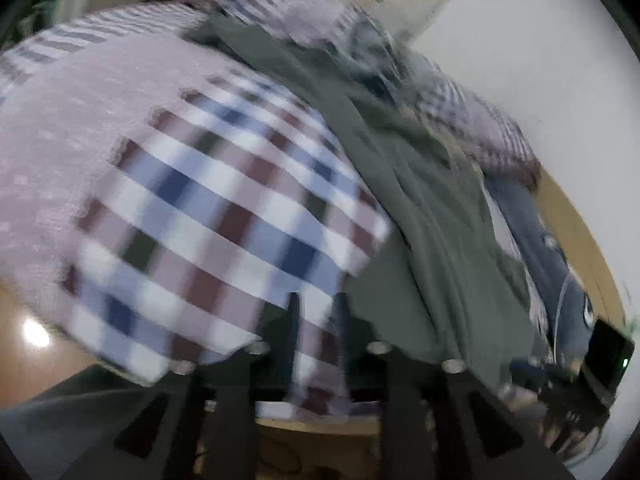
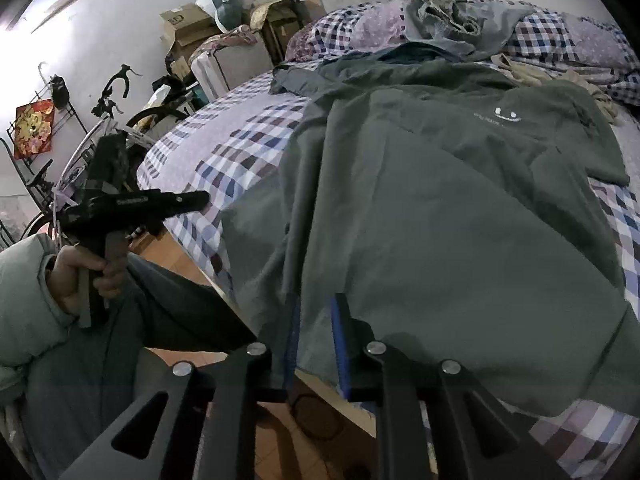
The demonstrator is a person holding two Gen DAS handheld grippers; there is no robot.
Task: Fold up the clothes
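The shirt [image 2: 440, 208] is a dark green, matte knit lying spread over the bed [image 2: 224, 152], its chest toward 1 o'clock in the right view, where a small white smile mark [image 2: 507, 114] and a line of tiny lettering show. Long soft creases run down its left part, and its hem hangs off the mattress edge at 6 o'clock. The right gripper [image 2: 314, 320] has that hem between its 2 fingers [image 2: 340, 320], which carry blue strips along their inner faces; the jaws stand narrowly apart with the cloth pinched in the gap. The left gripper [image 2: 192, 200], black and angular, is seen from the side at 9 o'clock, held by a hand [image 2: 86, 276] coming out of a pale puffy sleeve [image 2: 24, 292]; whether its jaws are parted there I cannot tell. In the blurred left view the left gripper's fingers [image 1: 296, 320] sit close together over the checked sheet [image 1: 224, 216] at the bed edge, and whether they hold any cloth I cannot tell. The sheet is woven in blue, maroon and white squares with a pale pink panel [image 1: 80, 120]. At 12 o'clock in the right view lies a crumpled grey garment [image 2: 456, 16]. A bicycle [image 2: 116, 120] stands at 9 o'clock, cardboard boxes [image 2: 188, 28] at 11.
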